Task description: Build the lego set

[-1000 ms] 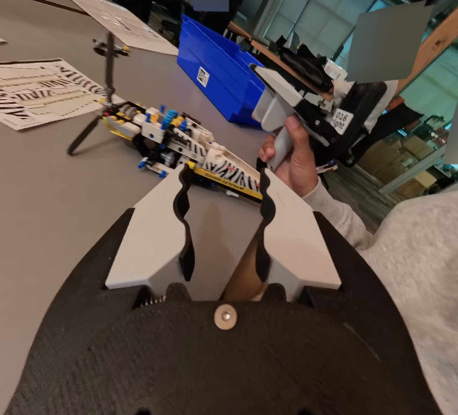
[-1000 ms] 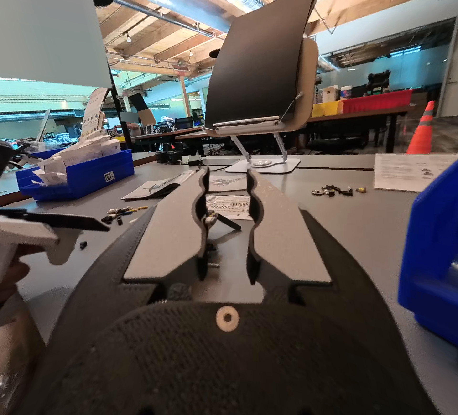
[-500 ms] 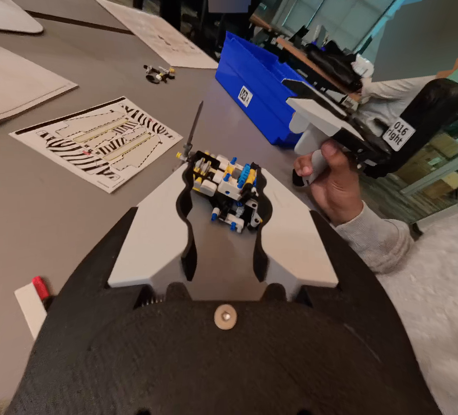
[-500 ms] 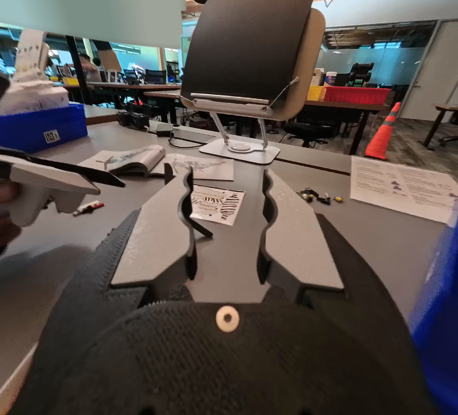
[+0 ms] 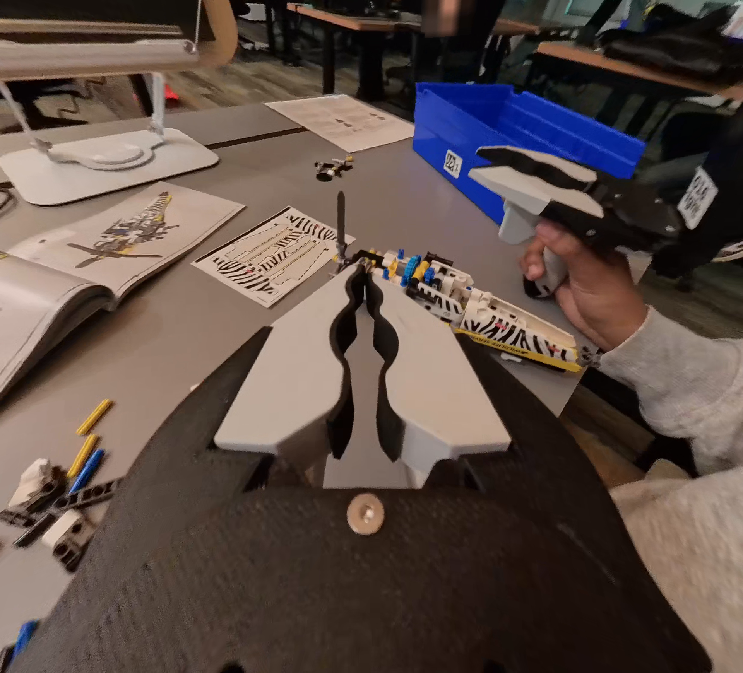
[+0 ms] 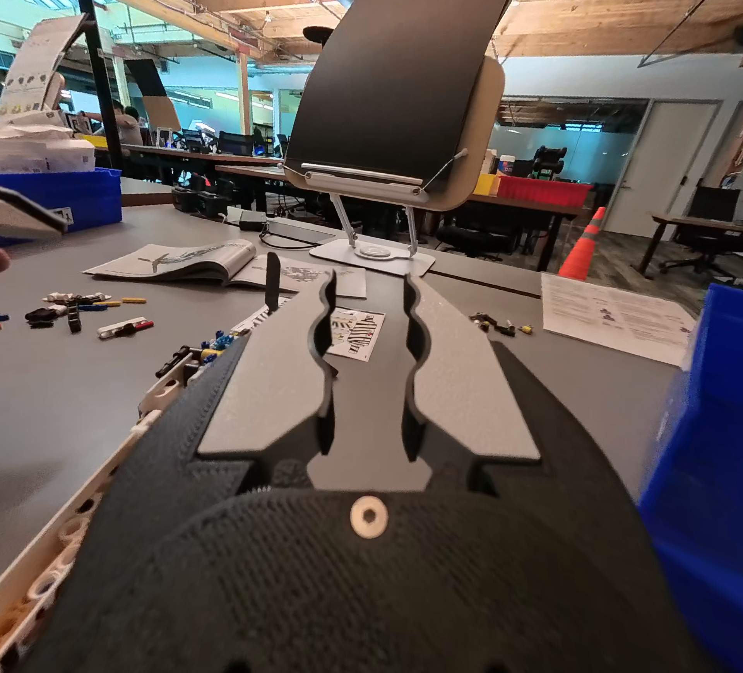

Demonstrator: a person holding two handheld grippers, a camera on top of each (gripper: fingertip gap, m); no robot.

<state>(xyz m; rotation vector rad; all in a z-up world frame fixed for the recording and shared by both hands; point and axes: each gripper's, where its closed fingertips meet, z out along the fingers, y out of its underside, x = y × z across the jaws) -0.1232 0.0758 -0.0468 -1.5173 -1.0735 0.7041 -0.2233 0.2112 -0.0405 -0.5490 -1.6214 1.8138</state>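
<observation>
Since the earlier frame the left gripper (image 5: 364, 276) had closed its jaws on the rotor end of the half-built lego helicopter (image 5: 474, 308) lying mid-table, while the right gripper (image 6: 368, 288) hovered apart and empty, loose pieces (image 6: 80, 310) left unattached.

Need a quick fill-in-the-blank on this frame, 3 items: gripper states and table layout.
1. The left gripper is shut on the front of the ____-striped lego model.
2. The right gripper holds nothing; it is ____.
3. The sticker sheet lies between the model and the open ____.

Missing words: zebra; open; instruction booklet
</observation>
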